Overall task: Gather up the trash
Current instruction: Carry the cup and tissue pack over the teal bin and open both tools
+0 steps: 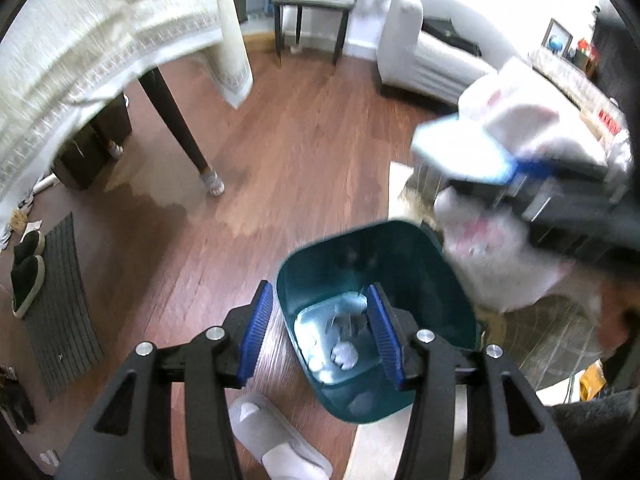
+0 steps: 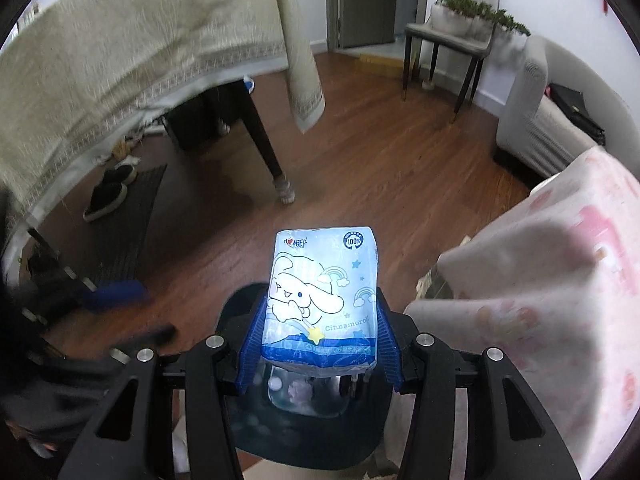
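A teal bin (image 1: 436, 292) stands on the wood floor with crumpled white tissues (image 1: 344, 354) at its bottom. My left gripper (image 1: 320, 292) hangs open above the bin's left side, and nothing sits between its blue pads (image 1: 256, 332). In the right wrist view, my right gripper (image 2: 320, 304) is shut on a blue cartoon-printed tissue pack (image 2: 324, 280), held directly over the bin (image 2: 280, 436). From the left wrist view that pack (image 1: 452, 148) shows blurred at the upper right. The left gripper (image 2: 124, 308) appears as a blur at the left.
A table with a cream cloth (image 1: 80, 60) and a dark leg (image 1: 176, 132) stands to the left. A grey slipper (image 1: 276, 440) lies beside the bin. A mat with black shoes (image 1: 60, 304), a white sofa (image 1: 424, 56) and a pink-printed blanket (image 2: 560, 300) surround the open floor.
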`<state>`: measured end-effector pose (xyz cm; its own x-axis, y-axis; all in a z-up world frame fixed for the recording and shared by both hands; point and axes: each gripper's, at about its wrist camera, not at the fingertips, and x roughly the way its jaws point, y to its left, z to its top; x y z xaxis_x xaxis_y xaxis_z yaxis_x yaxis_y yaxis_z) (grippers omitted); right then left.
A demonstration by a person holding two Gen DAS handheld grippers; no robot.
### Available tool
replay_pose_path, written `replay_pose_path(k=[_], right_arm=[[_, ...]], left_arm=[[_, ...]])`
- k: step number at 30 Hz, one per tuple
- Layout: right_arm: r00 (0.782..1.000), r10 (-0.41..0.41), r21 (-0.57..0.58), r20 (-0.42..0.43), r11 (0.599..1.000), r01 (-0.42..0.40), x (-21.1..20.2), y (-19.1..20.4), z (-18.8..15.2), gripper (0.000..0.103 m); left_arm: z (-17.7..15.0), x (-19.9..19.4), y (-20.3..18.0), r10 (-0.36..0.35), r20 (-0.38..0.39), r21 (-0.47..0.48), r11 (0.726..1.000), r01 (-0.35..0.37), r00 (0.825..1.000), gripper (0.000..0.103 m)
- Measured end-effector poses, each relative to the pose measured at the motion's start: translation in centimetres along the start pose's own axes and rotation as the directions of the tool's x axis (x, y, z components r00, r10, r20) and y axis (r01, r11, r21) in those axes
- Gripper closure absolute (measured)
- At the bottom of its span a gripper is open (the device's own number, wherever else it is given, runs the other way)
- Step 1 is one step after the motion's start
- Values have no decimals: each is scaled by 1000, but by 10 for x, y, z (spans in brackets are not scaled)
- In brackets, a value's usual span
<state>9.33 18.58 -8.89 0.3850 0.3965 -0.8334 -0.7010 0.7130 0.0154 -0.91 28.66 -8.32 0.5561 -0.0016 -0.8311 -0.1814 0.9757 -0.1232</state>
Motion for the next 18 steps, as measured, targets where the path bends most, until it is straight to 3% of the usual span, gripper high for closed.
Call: replay_pose_path(k=[9, 18], right_arm=[[994, -5, -30, -111, 1000, 2, 33, 9, -21, 52], [969, -27, -119, -247, 993, -2, 66, 26, -54, 52]], left_arm=[[27, -47, 1, 12, 133, -27, 1000, -8, 991, 47], [49, -77, 0, 34, 215, -63, 998, -21, 976, 41]])
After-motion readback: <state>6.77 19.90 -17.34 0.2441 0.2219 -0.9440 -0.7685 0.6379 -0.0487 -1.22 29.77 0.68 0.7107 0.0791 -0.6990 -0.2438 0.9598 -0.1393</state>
